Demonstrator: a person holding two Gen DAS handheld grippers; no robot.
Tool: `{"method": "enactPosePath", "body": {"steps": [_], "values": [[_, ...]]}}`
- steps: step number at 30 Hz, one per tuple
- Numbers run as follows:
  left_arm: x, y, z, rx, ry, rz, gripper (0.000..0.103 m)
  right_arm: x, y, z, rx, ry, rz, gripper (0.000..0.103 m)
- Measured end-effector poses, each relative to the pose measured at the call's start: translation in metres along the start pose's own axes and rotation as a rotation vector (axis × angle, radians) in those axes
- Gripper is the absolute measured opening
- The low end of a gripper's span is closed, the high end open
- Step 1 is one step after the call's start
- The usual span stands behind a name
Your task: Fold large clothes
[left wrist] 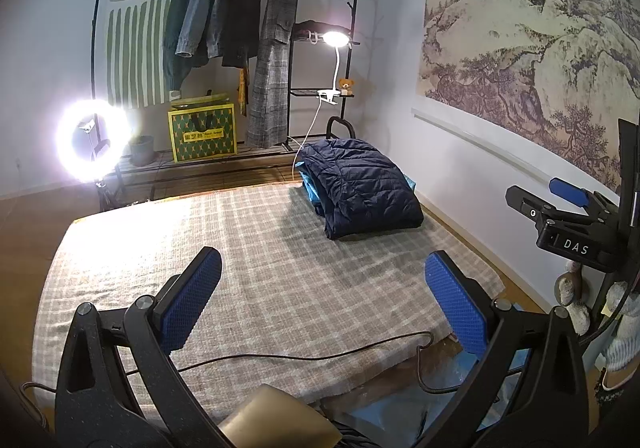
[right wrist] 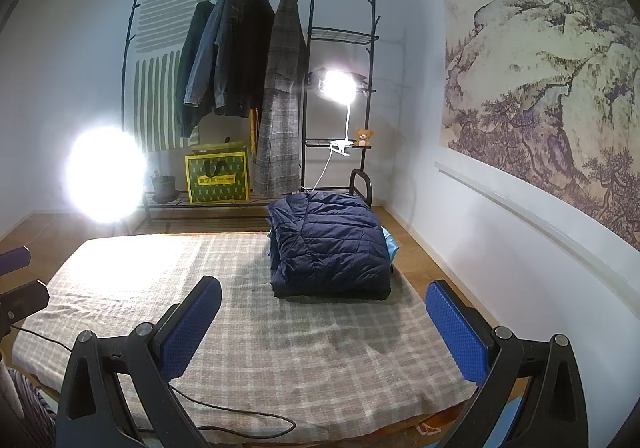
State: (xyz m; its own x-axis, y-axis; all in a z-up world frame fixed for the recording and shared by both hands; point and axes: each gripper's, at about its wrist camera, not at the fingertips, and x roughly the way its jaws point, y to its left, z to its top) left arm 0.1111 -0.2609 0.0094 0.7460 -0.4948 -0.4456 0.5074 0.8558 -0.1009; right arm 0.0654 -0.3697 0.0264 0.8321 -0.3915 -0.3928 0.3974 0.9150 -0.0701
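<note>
Left gripper (left wrist: 323, 298) wide open, empty, right gripper (right wrist: 323, 324) likewise, folded navy jacket (right wrist: 330, 246) on checked blanket (right wrist: 248, 328)

Folded navy quilted jacket (right wrist: 330, 244) lies on checked blanket (right wrist: 248, 312).

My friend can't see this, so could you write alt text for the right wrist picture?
A folded navy quilted jacket lies at the far right of a checked blanket, beyond the open, empty blue jaws of the right gripper. Behind stand a clothes rack and two bright lamps.
</note>
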Motion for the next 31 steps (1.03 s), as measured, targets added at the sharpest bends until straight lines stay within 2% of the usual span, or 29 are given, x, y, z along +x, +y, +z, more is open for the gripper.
{"method": "enactPosePath", "body": {"steps": [21,28,31], "values": [[-0.0019,-0.0067,-0.0029,0.004,0.002,-0.003,0.103,-0.0050,-0.0056,-0.0009,0.011,0.002,-0.005,0.103],[-0.0059,-0.0067,-0.0062,0.017,-0.028,0.016,0.103,-0.0075,-0.0064,-0.0027,0.013,0.003,-0.008,0.103],[-0.0039,-0.0003,-0.0053,0.002,-0.011,0.002,0.103,-0.0084,-0.0078,-0.0040,0.020,0.007,-0.007,0.103]]}}
